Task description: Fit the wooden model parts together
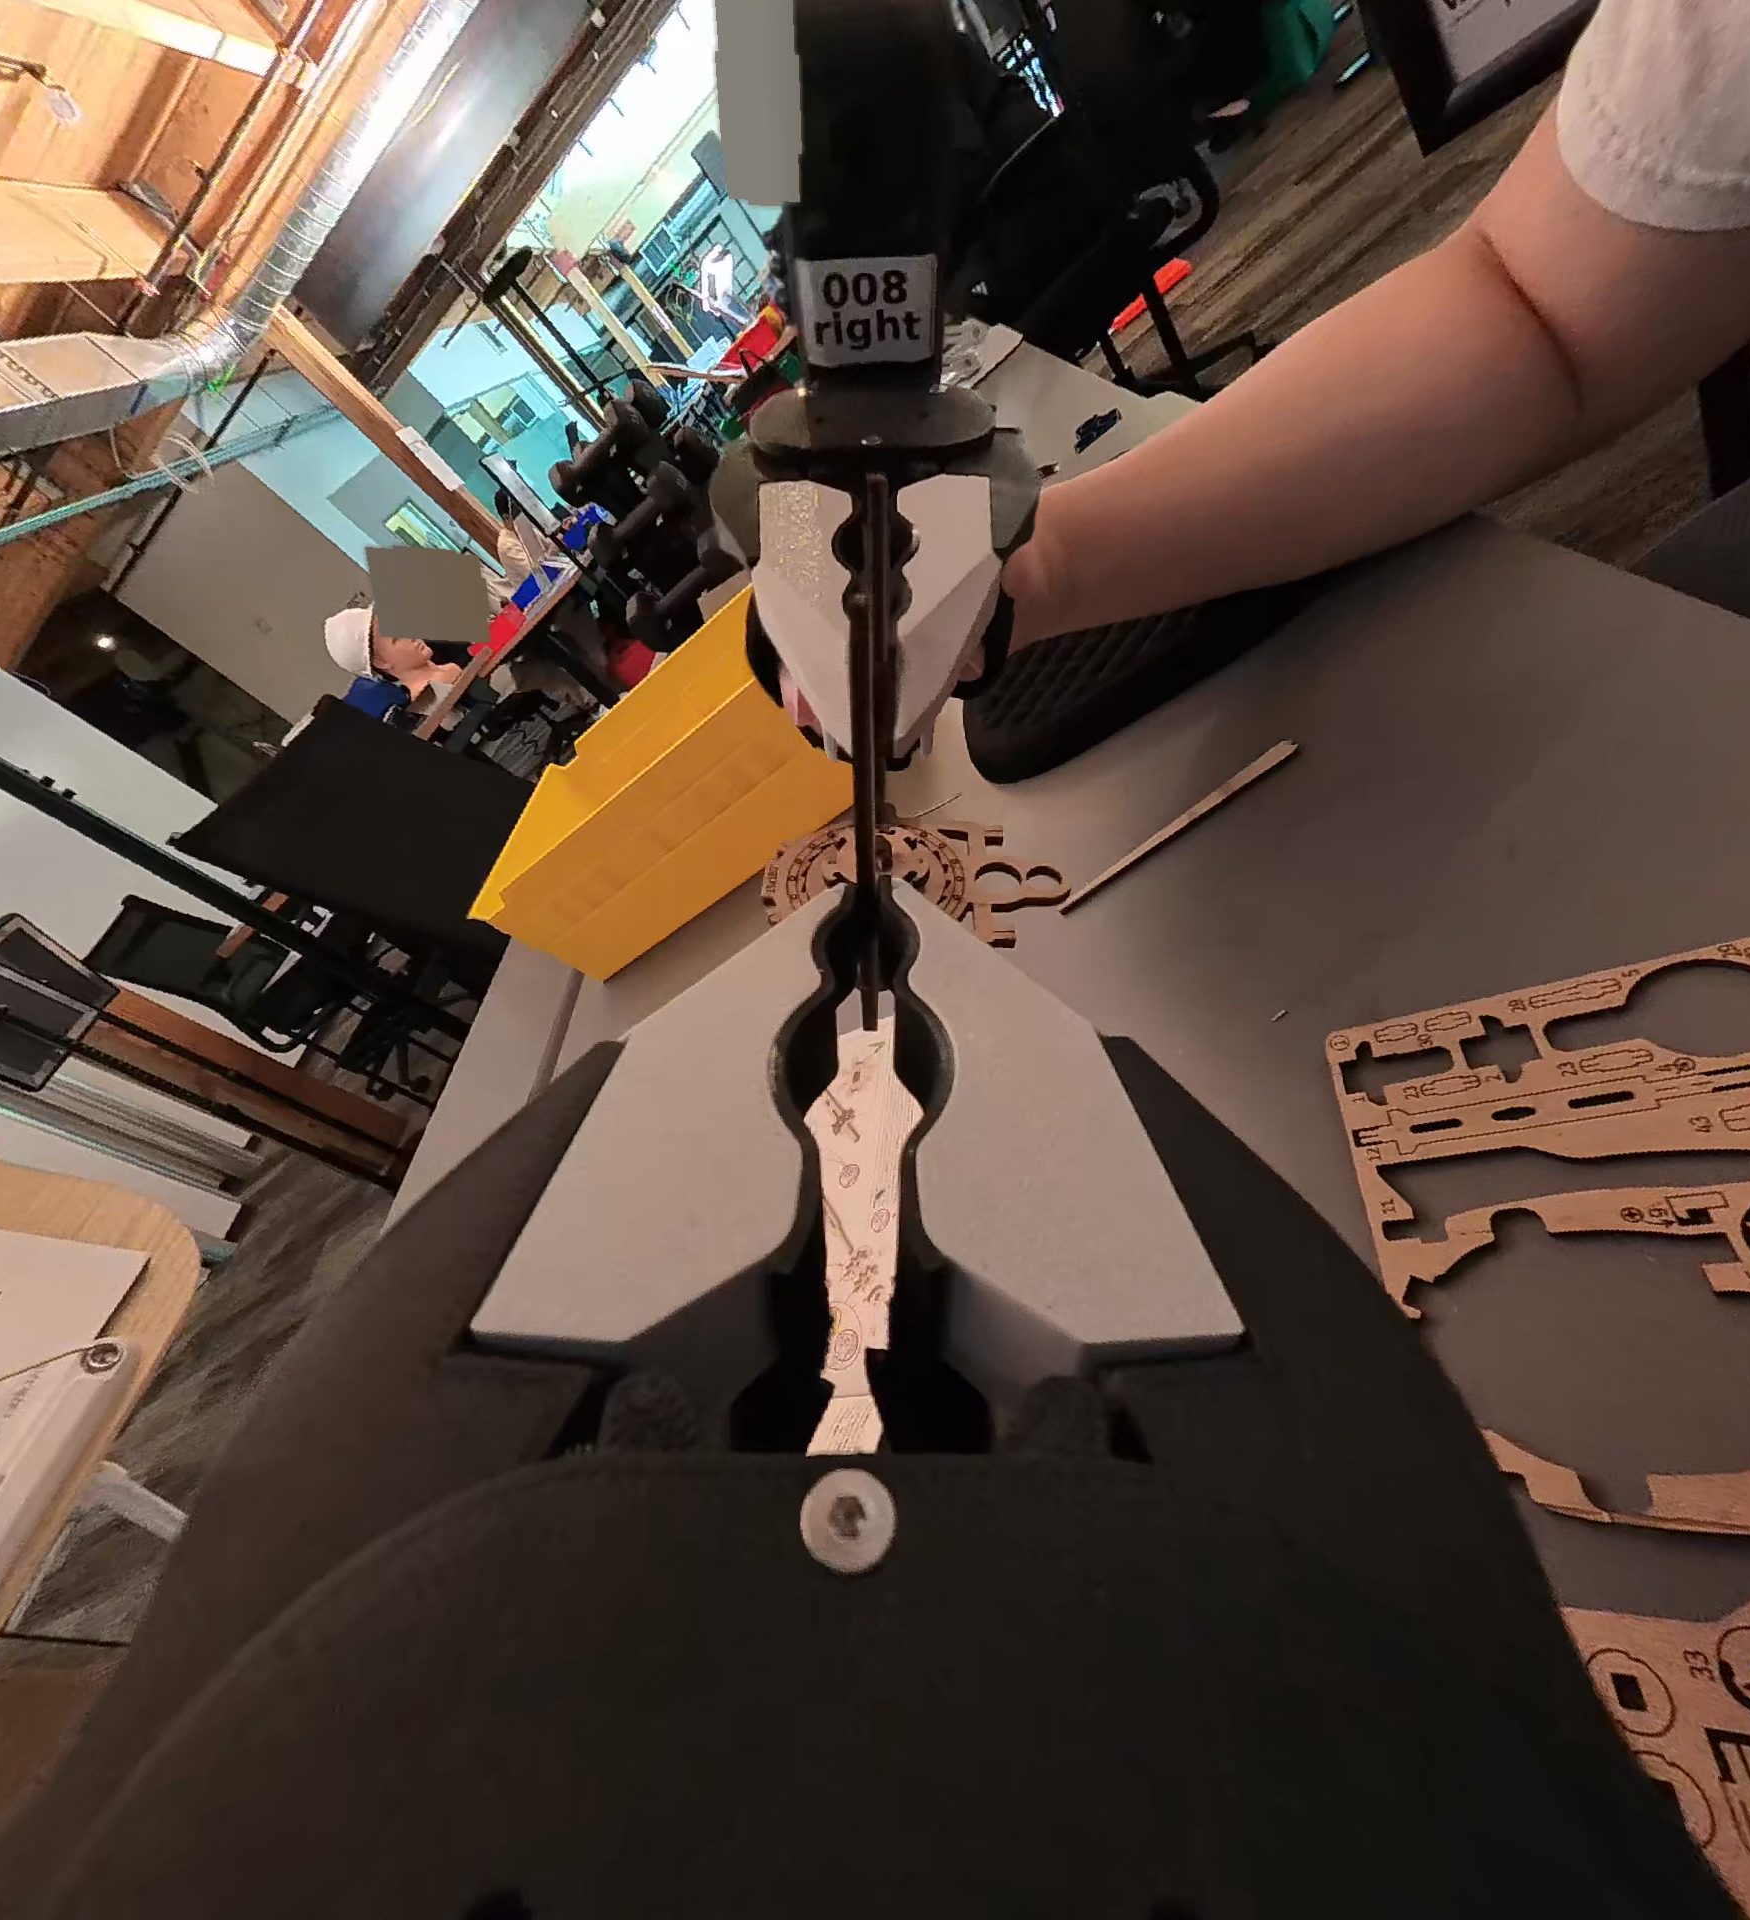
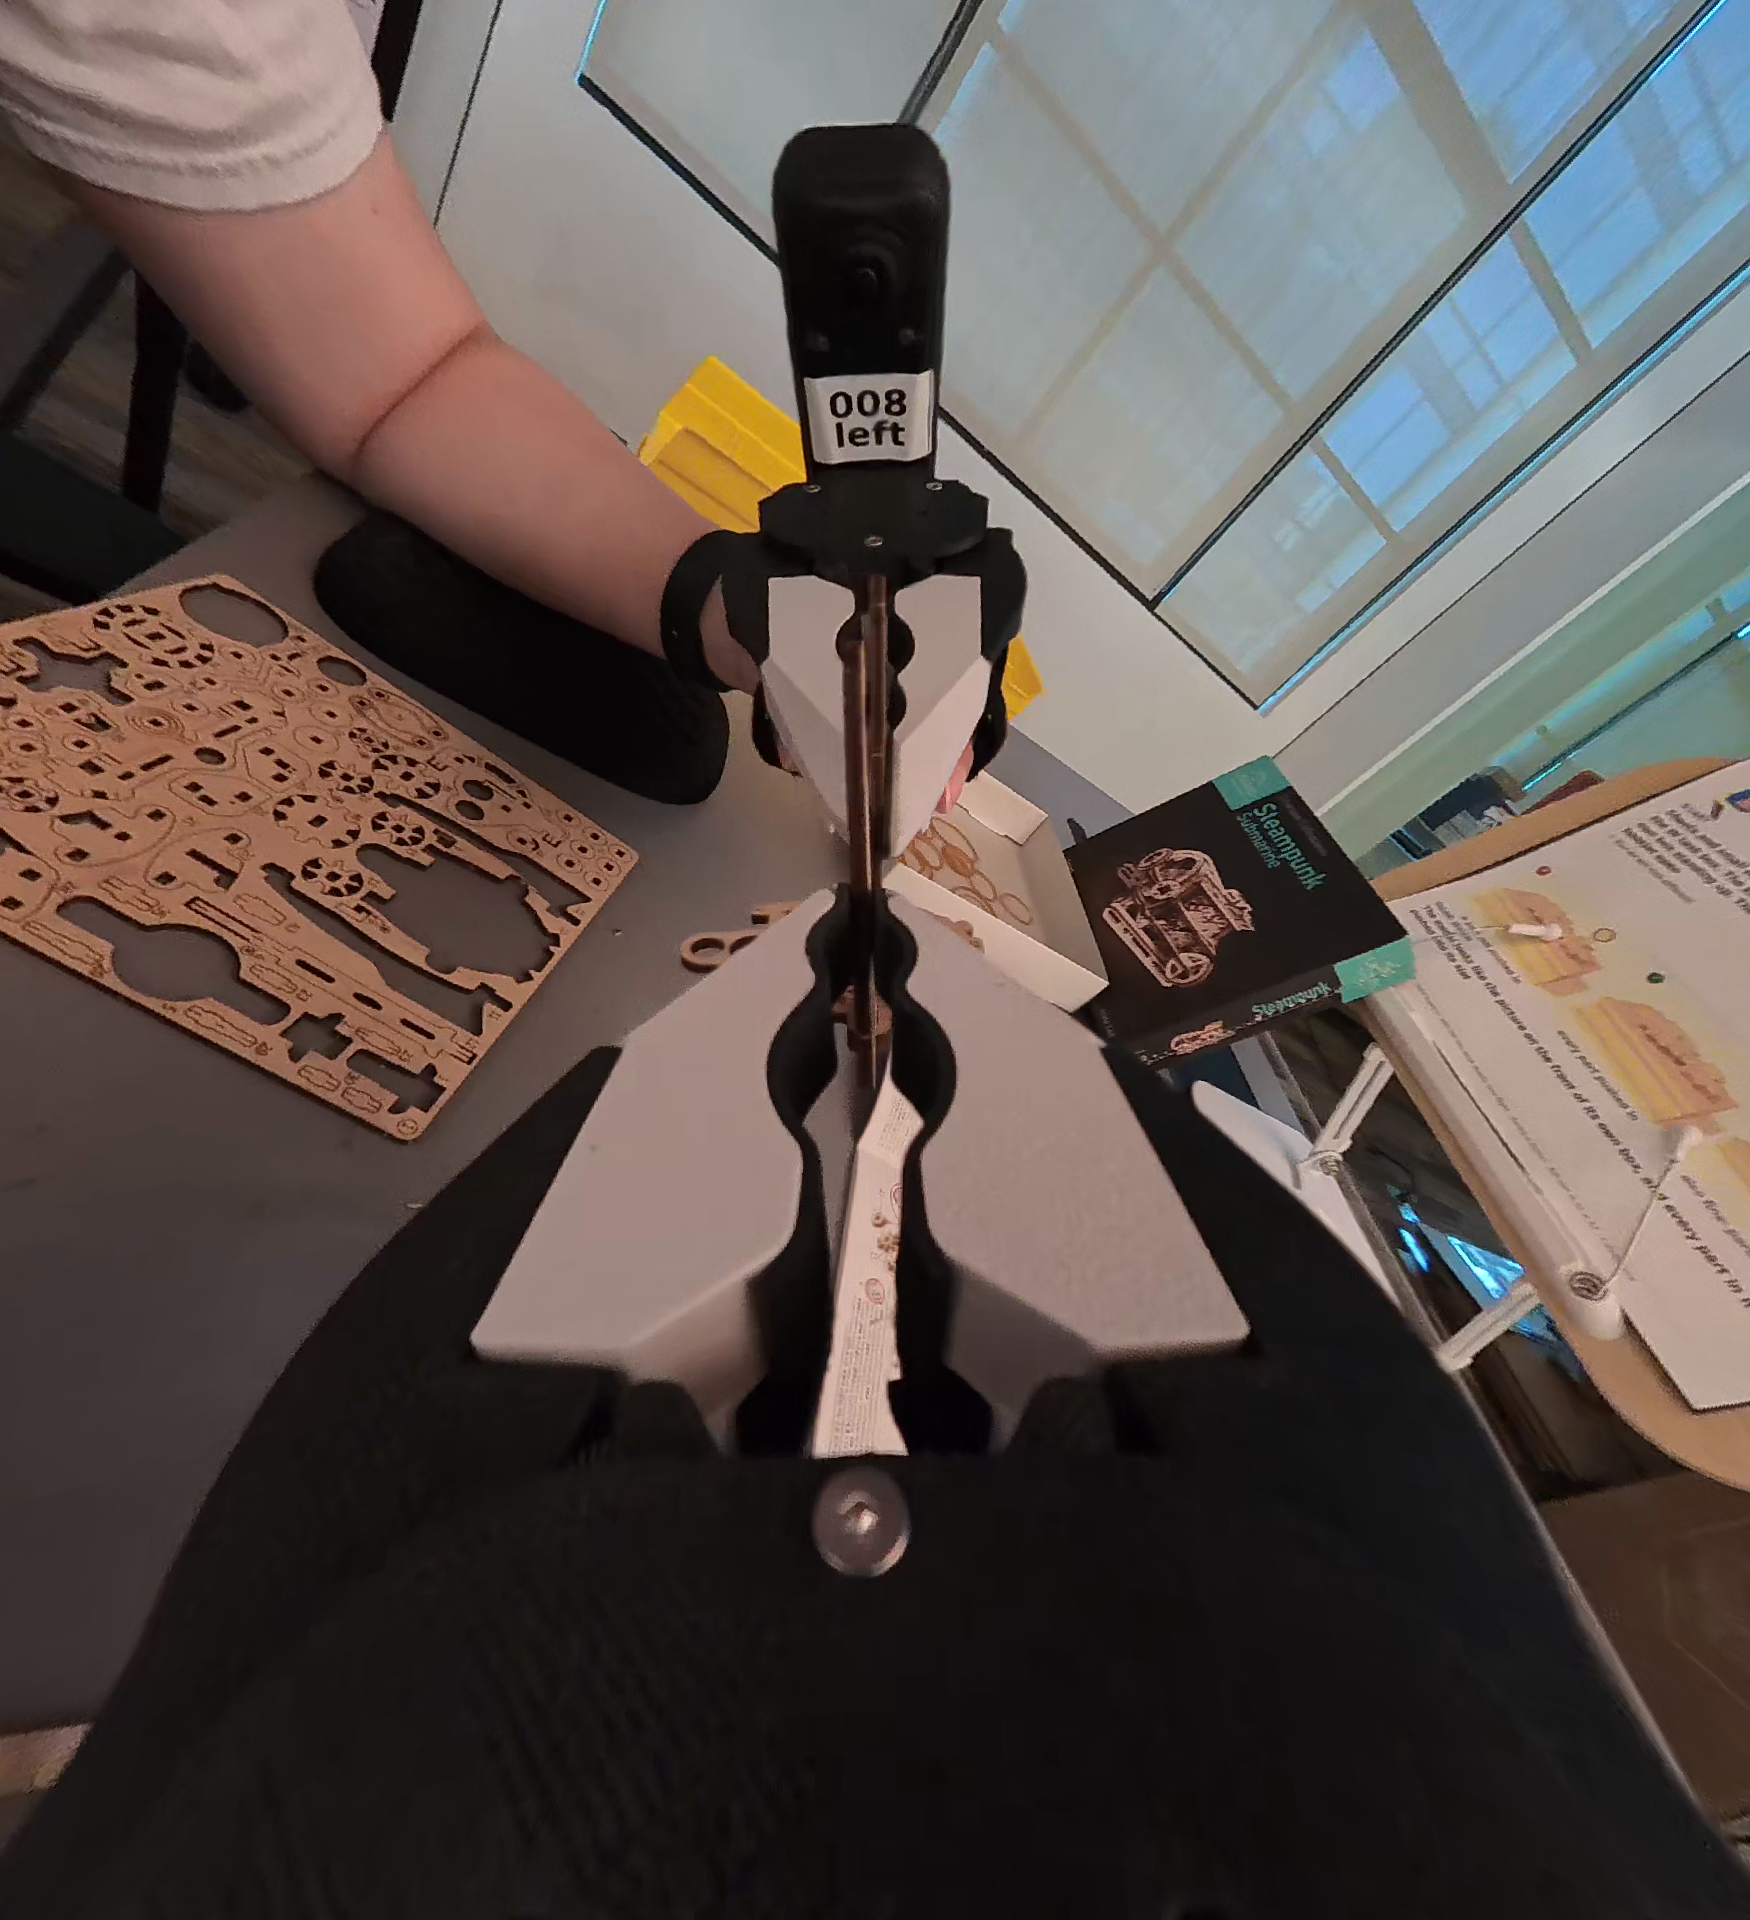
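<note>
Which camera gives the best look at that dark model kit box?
The right wrist view: the dark rectangular cardboard box with teal trim stands in plain sight at the grey table's far edge, its pictured front facing the camera. The left wrist view does not show it.

Wooden part (image 1: 866, 790) edge-on, shape unreadable; cut-out sheet (image 1: 1619, 1143) cropped at right edge
</note>
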A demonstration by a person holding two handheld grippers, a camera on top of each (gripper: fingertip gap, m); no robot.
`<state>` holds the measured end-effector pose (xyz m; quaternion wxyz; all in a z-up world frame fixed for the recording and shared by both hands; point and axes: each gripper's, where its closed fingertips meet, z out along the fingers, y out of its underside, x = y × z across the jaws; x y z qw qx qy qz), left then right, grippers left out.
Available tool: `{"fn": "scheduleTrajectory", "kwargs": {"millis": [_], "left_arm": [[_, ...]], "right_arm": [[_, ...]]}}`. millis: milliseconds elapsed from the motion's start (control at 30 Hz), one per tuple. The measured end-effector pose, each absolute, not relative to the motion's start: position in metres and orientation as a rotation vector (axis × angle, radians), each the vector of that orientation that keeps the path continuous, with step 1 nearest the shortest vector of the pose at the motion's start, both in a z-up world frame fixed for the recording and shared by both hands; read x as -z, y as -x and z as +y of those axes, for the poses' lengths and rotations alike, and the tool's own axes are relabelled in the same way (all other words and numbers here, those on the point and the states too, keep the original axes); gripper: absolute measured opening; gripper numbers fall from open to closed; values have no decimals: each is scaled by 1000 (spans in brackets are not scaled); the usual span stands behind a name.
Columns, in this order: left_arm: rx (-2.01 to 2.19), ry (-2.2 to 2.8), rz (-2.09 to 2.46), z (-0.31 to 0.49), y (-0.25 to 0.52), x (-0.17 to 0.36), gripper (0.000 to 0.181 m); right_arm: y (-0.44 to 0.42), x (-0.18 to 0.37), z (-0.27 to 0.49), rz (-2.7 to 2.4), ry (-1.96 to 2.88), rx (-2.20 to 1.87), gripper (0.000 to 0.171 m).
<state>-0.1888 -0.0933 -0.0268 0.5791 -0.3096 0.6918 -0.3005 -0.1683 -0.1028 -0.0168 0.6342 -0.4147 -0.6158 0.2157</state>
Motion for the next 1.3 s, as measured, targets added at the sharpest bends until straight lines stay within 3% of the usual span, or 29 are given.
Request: {"fn": "scheduleTrajectory", "kwargs": {"millis": [200, 367, 933, 1300], "left_arm": [[698, 729, 1617, -91, 189, 28, 0], [685, 733, 1595, -86, 191, 27, 0], [734, 809, 1673, -83, 185, 64, 0], [714, 755, 1552, -73, 184, 54, 0]], "right_arm": [[168, 19, -100, -1415, 939, -437, 0], [159, 12, -94, -1379, 968, -416, 28], [84, 35, -48, -1278, 1276, -362, 25], [110, 57, -70, -1318, 1419, -818, 27]]}}
